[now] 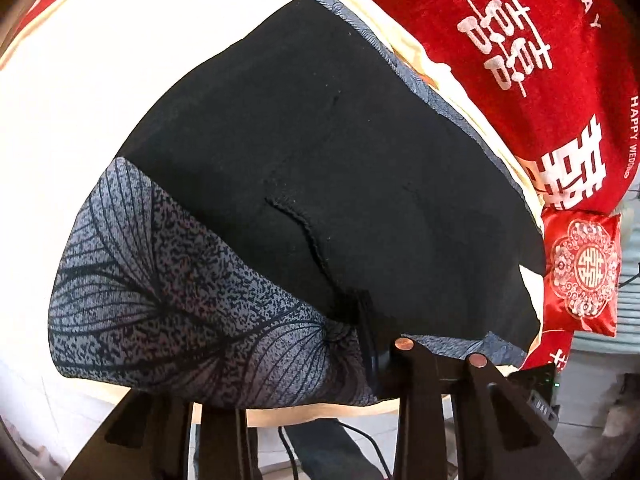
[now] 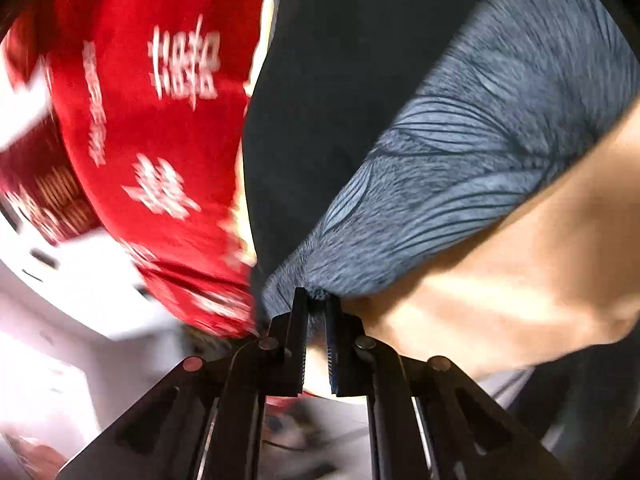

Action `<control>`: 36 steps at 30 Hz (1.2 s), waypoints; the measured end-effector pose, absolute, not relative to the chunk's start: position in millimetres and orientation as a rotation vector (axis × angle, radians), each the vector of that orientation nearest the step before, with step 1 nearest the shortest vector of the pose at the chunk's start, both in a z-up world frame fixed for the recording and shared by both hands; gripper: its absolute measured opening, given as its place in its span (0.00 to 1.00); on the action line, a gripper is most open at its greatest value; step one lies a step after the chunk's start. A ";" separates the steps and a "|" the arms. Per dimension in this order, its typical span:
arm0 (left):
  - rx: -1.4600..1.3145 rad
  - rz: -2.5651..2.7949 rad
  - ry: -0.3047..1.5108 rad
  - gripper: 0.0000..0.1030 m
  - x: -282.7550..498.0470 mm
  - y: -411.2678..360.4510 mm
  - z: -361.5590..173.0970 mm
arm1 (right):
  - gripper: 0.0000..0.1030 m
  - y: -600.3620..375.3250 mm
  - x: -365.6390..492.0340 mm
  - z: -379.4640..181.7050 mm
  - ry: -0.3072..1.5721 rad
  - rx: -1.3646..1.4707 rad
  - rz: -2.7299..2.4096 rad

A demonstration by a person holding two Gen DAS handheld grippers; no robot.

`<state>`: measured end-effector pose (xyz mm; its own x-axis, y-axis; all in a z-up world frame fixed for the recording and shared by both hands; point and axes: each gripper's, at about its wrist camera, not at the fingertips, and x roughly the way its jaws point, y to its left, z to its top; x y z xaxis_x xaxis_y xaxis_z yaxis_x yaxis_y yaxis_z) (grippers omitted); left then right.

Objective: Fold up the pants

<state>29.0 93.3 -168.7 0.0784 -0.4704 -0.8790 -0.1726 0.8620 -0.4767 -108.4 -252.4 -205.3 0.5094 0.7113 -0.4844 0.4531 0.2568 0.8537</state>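
Note:
The pants (image 1: 320,168) are black with grey-blue leaf-patterned panels and lie spread on a cream surface (image 1: 100,100). In the left wrist view my left gripper (image 1: 316,364) is at the near edge of the pants, its fingers partly under the patterned cloth (image 1: 180,280), gripping the bunched edge. In the right wrist view my right gripper (image 2: 316,312) is shut on a pinched corner of the patterned cloth (image 2: 460,168), lifting it. The black part (image 2: 328,100) stretches away above it. This view is blurred by motion.
A red cloth with white characters (image 1: 520,60) lies to the right of the pants, and shows in the right wrist view (image 2: 160,120). A small red embroidered pouch (image 1: 584,272) sits at the right edge. Cables and floor (image 1: 340,448) lie below the surface edge.

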 end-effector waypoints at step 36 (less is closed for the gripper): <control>-0.460 -0.248 1.340 0.33 155.2 50.5 -85.9 | 0.08 -349.7 60.9 -100.9 1.212 1.034 0.262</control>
<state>155.2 50.5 -85.9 0.2205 -0.4294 -0.8758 -0.0876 0.8855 -0.4562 60.9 -349.7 -100.9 0.3841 0.6639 -0.6417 0.3399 0.5446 0.7668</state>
